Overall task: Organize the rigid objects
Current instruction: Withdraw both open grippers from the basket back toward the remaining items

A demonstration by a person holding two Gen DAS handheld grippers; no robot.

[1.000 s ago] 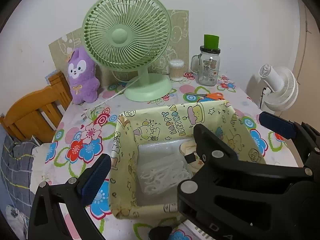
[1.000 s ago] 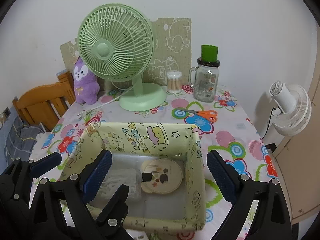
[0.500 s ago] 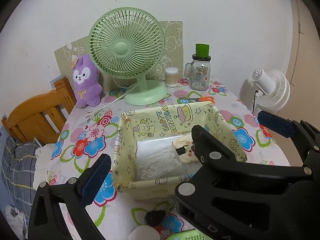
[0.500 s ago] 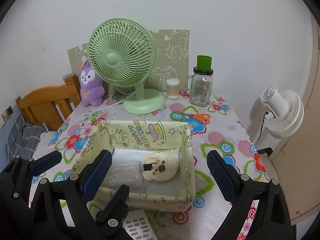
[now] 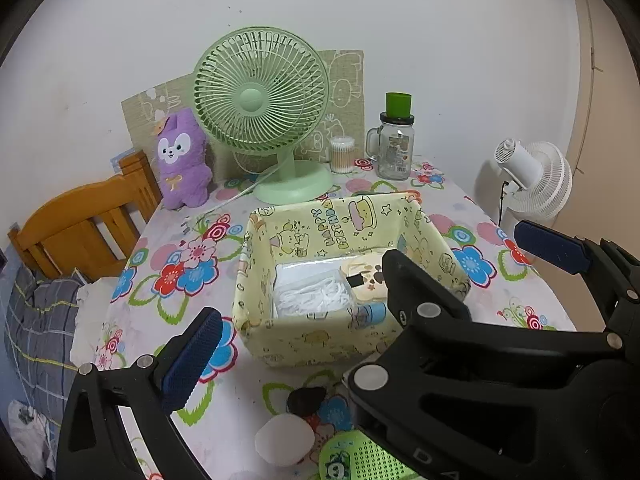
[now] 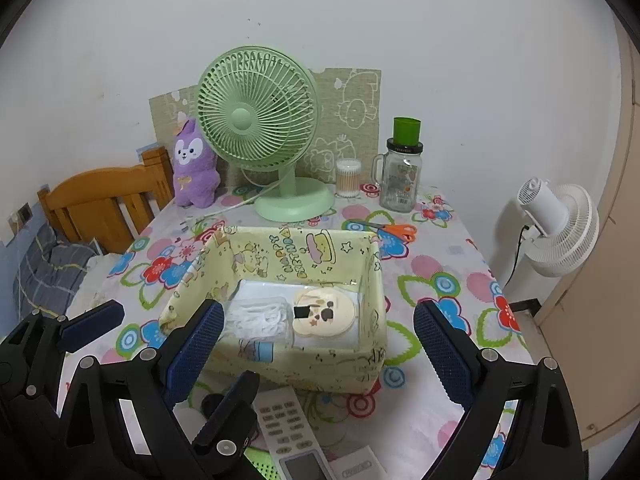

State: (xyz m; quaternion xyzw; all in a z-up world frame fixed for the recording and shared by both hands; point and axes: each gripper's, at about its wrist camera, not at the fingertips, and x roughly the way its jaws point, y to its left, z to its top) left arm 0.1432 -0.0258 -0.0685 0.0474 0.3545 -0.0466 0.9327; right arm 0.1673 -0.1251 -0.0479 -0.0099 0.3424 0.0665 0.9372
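Over the near side of the yellow fabric box [image 6: 280,308] both my tools hang, my right fingers [image 6: 316,356] spread wide apart with nothing between them, my left fingers [image 5: 360,304] equally apart and empty. Inside the box lie a clear packet of white bits [image 6: 260,318] and, touching it on the right, a round cream case [image 6: 324,314]. Just in front of the box, on the flowered surface [image 6: 440,280], a white remote [image 6: 286,424] waits, with a green perforated item [image 5: 360,460], a white rounded lump [image 5: 284,442] and a small dark object [image 5: 306,400] close by it.

I judge the remote to be my next pick. To do it well I should drop my right fingers straight down across its narrow width, near the middle so it lifts level, then carry it over the box's soft front wall without snagging, and set it flat in the bare strip nearest that wall.
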